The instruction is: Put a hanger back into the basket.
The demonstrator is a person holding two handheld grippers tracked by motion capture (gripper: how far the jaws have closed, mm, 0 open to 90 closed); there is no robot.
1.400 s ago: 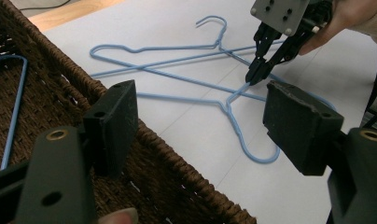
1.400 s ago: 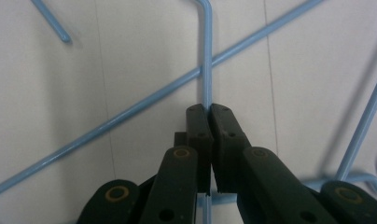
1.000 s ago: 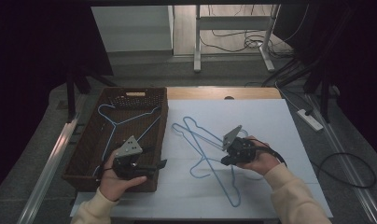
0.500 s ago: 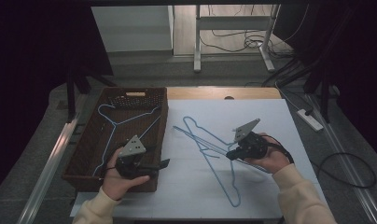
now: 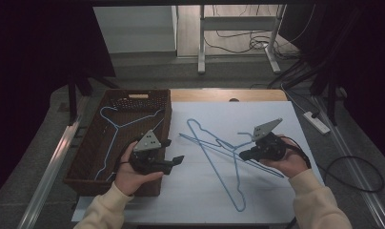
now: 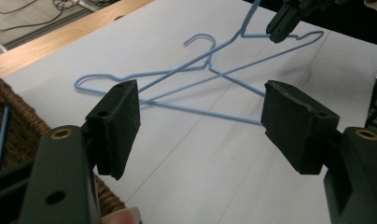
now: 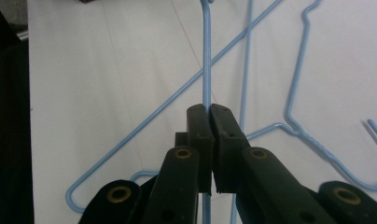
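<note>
Two blue wire hangers lie crossed on the white sheet (image 5: 276, 109). My right gripper (image 5: 243, 154) is shut on a thin wire of one hanger (image 7: 206, 60), and that end is raised off the sheet. The other hanger (image 5: 218, 172) stretches toward the table's near edge. My left gripper (image 5: 174, 151) hovers open over the brown basket's right wall, with nothing between its pads (image 6: 123, 116). In the left gripper view both hangers (image 6: 196, 79) lie ahead of the open jaws, and the right gripper (image 6: 283, 22) pinches the wire at the top.
A brown woven basket (image 5: 86, 157) stands at the left of the table and holds one more blue hanger (image 5: 115, 129). A strip of bare wood (image 5: 228, 95) runs along the table's far edge. A power strip (image 5: 316, 122) and cables lie on the floor to the right.
My right gripper has moved right and up, dragging and lifting the held hanger's end. My left gripper has drifted a little right and up, still open.
</note>
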